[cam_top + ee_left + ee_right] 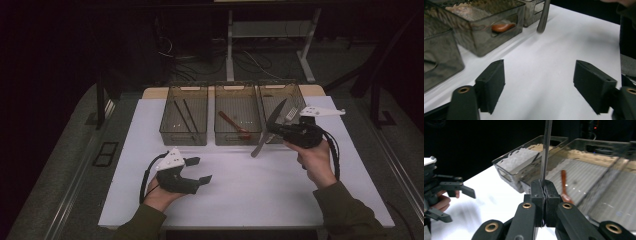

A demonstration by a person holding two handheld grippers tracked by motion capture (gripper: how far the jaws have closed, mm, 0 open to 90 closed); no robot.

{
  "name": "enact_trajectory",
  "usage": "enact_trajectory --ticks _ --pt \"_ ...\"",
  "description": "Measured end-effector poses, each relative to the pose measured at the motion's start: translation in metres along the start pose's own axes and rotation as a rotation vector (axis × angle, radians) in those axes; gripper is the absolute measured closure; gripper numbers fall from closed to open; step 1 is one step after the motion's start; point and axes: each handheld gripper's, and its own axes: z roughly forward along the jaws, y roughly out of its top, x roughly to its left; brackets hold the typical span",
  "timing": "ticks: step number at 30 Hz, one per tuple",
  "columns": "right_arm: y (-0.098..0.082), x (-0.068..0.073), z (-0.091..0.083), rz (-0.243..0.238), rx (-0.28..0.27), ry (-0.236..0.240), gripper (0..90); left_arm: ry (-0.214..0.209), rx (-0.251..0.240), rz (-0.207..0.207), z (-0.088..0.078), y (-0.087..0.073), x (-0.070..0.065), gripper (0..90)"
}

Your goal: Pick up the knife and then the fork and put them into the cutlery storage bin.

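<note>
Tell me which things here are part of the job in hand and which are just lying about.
In the job: right gripper, shut on the knife; right bin beside it; left gripper, open.
Lying about: middle bin with brown spoon; left bin with chopsticks.

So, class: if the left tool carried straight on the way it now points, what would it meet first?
Probably the middle bin holding the wooden spoon; only bare white tabletop lies ahead of the open left tool before that, though depth is unclear.

Left tool (199,170) agape, low; right tool (274,131) clamped, apparently raised.
</note>
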Motion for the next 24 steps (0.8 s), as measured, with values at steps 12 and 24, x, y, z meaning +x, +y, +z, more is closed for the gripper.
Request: enact_trajectory --ticks 12,24 --pt "0.025 -0.024 -0.044 -0.005 -0.056 -0.082 87.4 0.046 0.026 -0.026 -0.006 -0.018 0.007 3.1" --pt "0.07 -0.054 -0.076 -0.031 -0.087 -0.229 87.5 0.051 0.031 -0.025 -0.004 -0.017 0.006 0.0"
